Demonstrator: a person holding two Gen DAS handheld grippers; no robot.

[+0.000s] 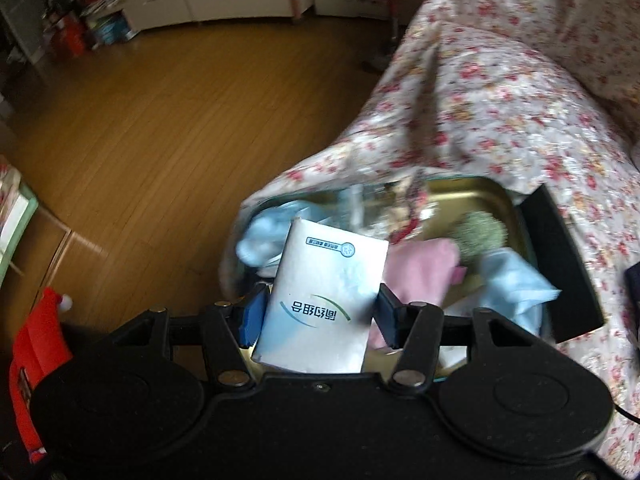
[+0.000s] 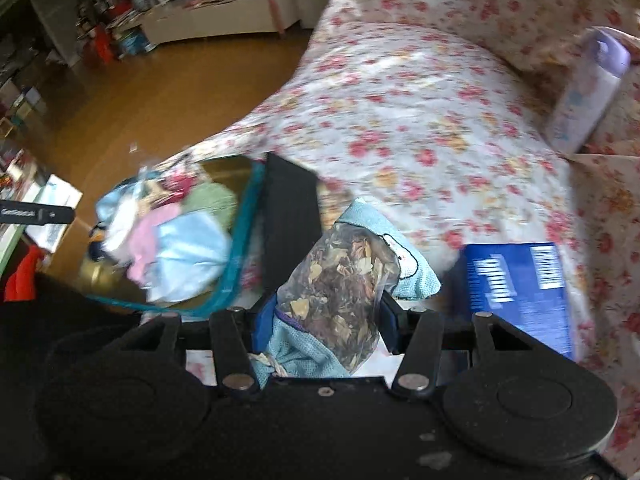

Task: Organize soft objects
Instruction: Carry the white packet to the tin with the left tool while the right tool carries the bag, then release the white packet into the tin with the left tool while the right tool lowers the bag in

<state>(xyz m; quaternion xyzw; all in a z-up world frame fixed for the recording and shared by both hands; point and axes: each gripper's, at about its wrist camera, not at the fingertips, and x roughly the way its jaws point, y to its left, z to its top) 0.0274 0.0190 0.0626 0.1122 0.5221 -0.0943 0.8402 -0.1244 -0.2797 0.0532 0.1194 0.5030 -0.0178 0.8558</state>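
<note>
while both tools hang over the floral bed [image 2: 400, 112], each has something clamped between its pads. the left tool [image 1: 320, 312] grips a white tissue pack [image 1: 324, 300] by its sides, above the near end of a gold tin [image 1: 472, 196] holding blue, pink and green soft things. a black lid [image 1: 560, 264] lies just right of the tin. the right tool [image 2: 326, 320] is closed on a clear pouch of dried petals [image 2: 340, 304] together with a light blue cloth [image 2: 412, 276]. in its view the tin [image 2: 236, 168] sits to the left, a blue box [image 2: 520, 292] to the right, a lilac bottle [image 2: 588, 88] far right. wooden floor [image 1: 160, 140] lies left of the bed.
</note>
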